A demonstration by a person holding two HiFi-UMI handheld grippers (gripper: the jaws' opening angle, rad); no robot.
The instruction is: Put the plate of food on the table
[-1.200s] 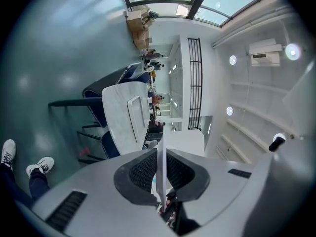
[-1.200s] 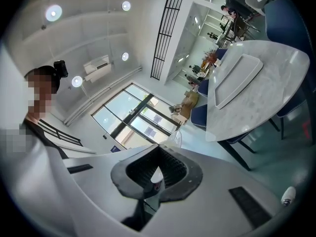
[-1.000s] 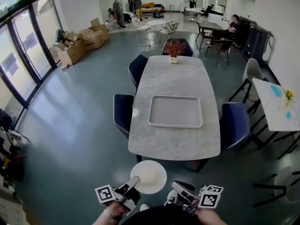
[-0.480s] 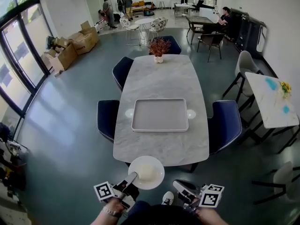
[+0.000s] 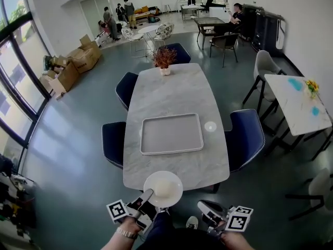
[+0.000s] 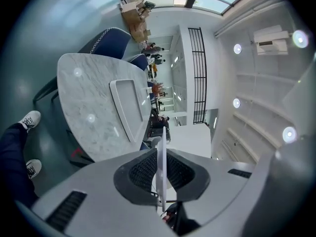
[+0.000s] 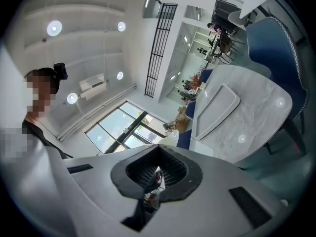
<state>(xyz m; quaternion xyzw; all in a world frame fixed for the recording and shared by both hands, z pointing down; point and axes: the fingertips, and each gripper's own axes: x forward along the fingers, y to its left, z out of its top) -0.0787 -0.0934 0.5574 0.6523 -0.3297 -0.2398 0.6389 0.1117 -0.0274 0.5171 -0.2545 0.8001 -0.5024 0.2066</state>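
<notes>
The left tongs (image 5: 147, 196) pinch the food plate (image 5: 163, 188) at the marble table's (image 5: 177, 87) near edge, short of a grey tray (image 5: 171, 134); the right tongs (image 5: 205, 208) are closed, empty.

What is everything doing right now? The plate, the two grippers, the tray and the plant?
Plate: held by its rim in the left gripper, not on the table yet.
Food: a pale lump sitting on the plate.
Left gripper: shut on the plate.
Right gripper: shut, holding nothing.
Tray: empty, lying flat on the table.
Plant: upright at the table's far end.
</notes>
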